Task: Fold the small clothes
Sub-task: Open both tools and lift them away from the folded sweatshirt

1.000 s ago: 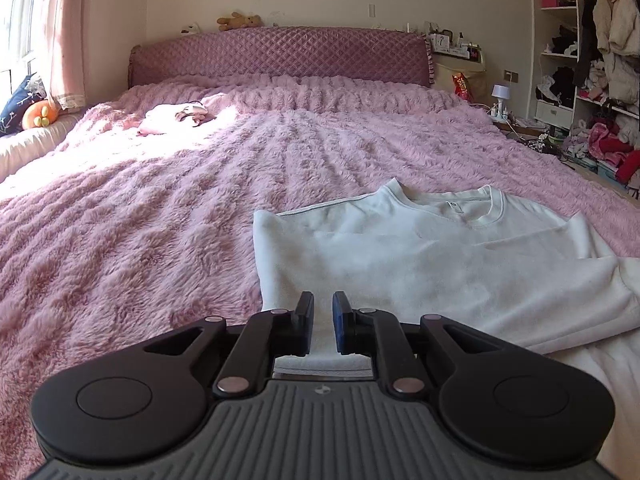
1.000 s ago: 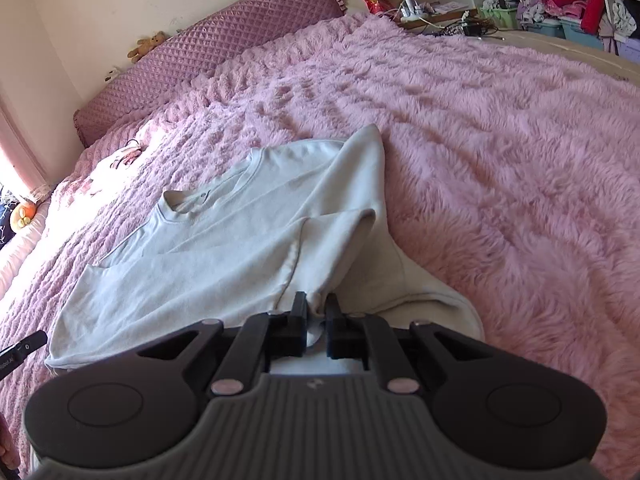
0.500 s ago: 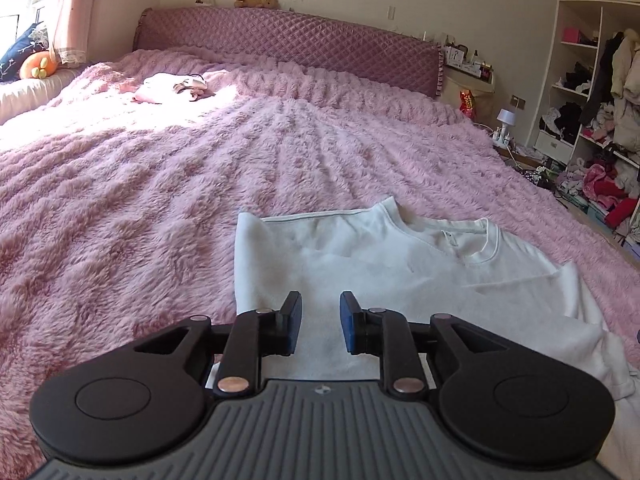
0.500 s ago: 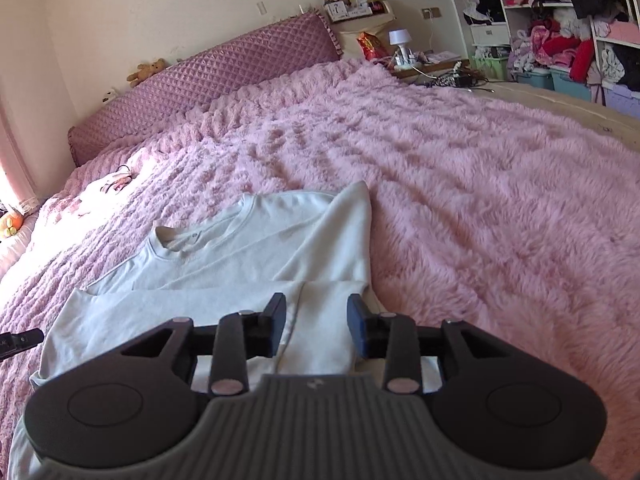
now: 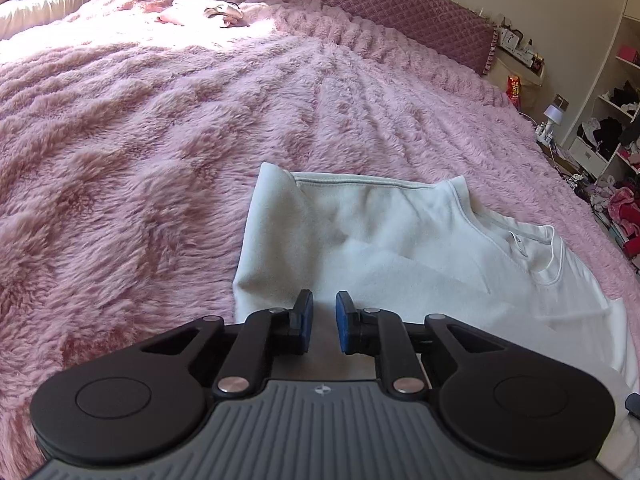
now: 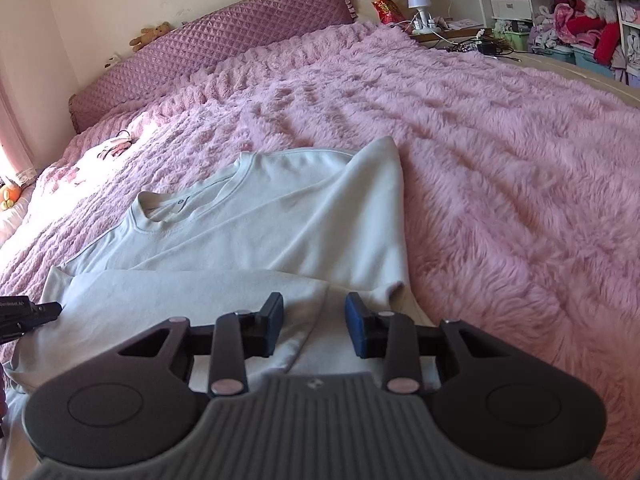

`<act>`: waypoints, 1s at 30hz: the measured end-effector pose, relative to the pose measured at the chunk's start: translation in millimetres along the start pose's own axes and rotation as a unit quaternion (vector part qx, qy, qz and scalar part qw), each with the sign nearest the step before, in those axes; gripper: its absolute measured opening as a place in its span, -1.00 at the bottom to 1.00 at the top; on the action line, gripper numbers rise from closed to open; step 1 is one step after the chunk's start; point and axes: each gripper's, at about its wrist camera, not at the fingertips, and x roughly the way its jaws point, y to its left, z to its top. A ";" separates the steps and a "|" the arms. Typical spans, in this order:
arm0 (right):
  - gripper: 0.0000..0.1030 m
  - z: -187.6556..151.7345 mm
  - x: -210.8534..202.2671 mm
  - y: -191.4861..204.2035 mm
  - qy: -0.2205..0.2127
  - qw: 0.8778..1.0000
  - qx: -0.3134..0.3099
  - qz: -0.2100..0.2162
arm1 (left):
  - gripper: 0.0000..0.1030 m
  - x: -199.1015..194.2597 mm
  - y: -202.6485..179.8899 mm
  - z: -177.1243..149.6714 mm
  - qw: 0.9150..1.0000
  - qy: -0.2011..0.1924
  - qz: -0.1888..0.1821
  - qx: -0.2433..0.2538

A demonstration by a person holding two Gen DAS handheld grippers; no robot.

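Note:
A pale white sweatshirt (image 5: 400, 232) lies on the pink bed, collar toward the headboard. Its sides are folded inward over the body. My left gripper (image 5: 324, 304) hovers low over the shirt's left folded edge. Its jaws stand a small gap apart and are closing, and no cloth is pinched between the pads. In the right wrist view the sweatshirt (image 6: 280, 224) has a folded sleeve lying across it. My right gripper (image 6: 314, 304) is over that sleeve's edge with jaws apart and closing slightly, and its pads are off the cloth. The left gripper's tip (image 6: 24, 314) shows at the left edge.
A fluffy pink blanket (image 5: 160, 160) covers the whole bed up to a quilted purple headboard (image 6: 224, 44). A small pink garment (image 5: 208, 14) lies far up the bed. A nightstand with a lamp (image 6: 418, 4) and shelves of clothes (image 6: 580, 20) stand to the right.
My right gripper opened and let go of the sleeve, which now lies folded across the shirt. My left gripper moved lower toward the shirt's left edge and rolled, its jaws widening slightly.

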 end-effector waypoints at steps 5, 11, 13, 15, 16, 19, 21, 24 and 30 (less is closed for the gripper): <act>-0.39 1.6 -10.1 4.7 -0.001 1.000 -0.005 -0.006 | -0.60 -16.7 -5.0 2.6 1.000 -0.011 -0.011 -0.005; -0.23 -0.3 -60.6 15.4 -0.011 0.999 -0.018 0.033 | -0.50 -85.9 -16.6 -9.2 0.998 -0.026 -0.057 0.025; -0.23 -3.3 -78.4 15.3 -0.008 0.999 -0.019 0.041 | -0.36 -113.0 -17.8 -18.9 0.997 -0.026 -0.068 0.038; -0.23 -9.9 -102.0 12.8 -0.008 0.999 -0.018 0.045 | -0.21 -141.0 -17.8 -29.8 0.996 -0.030 -0.069 0.049; -0.23 -12.5 -111.1 11.3 -0.007 0.999 -0.017 0.048 | 0.01 -154.9 -17.5 -35.9 0.996 -0.031 -0.063 0.054; -0.23 -26.7 -150.8 6.6 -0.006 0.998 -0.020 0.056 | 0.25 -195.5 -11.2 -54.9 0.998 -0.030 -0.047 0.042; -0.23 -34.1 -172.4 3.4 -0.003 0.998 -0.028 0.057 | 0.35 -219.3 -1.3 -67.8 0.998 -0.021 -0.053 0.015; -0.06 -50.8 -211.0 -3.9 0.003 0.997 -0.047 0.062 | 0.39 -246.6 11.6 -87.3 0.999 -0.007 -0.048 -0.016; 0.08 -83.6 -267.3 -26.1 0.031 0.996 -0.053 0.064 | 0.39 -287.2 40.0 -135.1 0.998 0.013 -0.018 -0.059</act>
